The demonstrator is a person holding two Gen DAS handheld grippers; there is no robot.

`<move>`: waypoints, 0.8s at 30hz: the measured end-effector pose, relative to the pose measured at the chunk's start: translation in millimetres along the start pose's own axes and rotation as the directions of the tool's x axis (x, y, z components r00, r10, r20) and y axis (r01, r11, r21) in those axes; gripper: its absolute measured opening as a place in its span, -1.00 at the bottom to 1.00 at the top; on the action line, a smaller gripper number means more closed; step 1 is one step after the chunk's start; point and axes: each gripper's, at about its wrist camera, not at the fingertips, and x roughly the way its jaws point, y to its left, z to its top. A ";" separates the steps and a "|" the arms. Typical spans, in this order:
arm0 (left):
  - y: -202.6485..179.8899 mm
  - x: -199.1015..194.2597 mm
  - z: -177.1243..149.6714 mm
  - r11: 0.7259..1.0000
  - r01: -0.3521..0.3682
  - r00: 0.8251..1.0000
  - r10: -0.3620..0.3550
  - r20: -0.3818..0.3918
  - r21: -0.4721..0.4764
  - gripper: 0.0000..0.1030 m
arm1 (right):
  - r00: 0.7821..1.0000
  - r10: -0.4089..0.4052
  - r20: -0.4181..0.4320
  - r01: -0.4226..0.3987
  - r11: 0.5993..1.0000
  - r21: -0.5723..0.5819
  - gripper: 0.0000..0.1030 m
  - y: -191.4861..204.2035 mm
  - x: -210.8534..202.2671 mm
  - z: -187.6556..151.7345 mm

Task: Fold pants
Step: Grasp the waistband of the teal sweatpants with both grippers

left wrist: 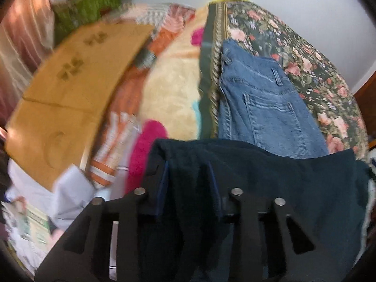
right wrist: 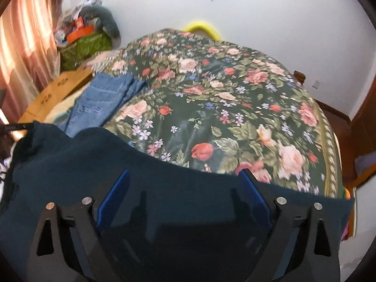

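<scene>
On floral bedspread [right wrist: 235, 98], soft navy pants [right wrist: 164, 188]

Place: a bedroom in a home.
Bed: a dark floral bedspread [right wrist: 235, 108] covers it.
Window side: pinkish curtains [right wrist: 25, 47] hang beside a white wall [right wrist: 270, 18].
Clutter: a cardboard box [left wrist: 70, 89], a fuzzy blanket [left wrist: 174, 89] and a green bag [right wrist: 82, 47] stuffed with household items.

bed [right wrist: 270, 98], floral cover; folded jeans [right wrist: 103, 98], dark pants [right wrist: 164, 188], cardboard [left wrist: 70, 89] on it.
</scene>
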 end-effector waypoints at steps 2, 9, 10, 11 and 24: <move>0.7 4.5 2.5 1.000 0.004 1.000 -0.004 -0.020 -0.012 -0.44 | 0.999 0.007 -0.031 -0.008 1.000 -0.030 0.69 1.5 13.9 2.4; 2.4 11.9 10.7 1.000 0.020 0.998 -0.021 -0.061 -0.016 -0.47 | 0.990 0.000 -0.143 -0.018 0.992 -0.128 0.69 9.3 53.0 -2.5; 2.4 14.1 13.1 1.000 0.022 0.998 -0.023 -0.066 -0.022 -0.47 | 0.990 0.010 -0.141 -0.029 0.991 -0.133 0.64 10.0 52.1 -3.6; 2.8 16.7 16.0 0.999 0.022 0.997 -0.024 -0.071 -0.027 -0.47 | 0.989 0.024 -0.143 -0.043 0.990 -0.134 0.50 9.8 51.2 -4.3; -5.6 -13.2 41.0 0.991 -0.125 0.990 0.121 0.075 0.048 -0.80 | 0.997 -0.014 -0.078 0.001 0.986 -0.169 -0.86 24.8 19.0 8.0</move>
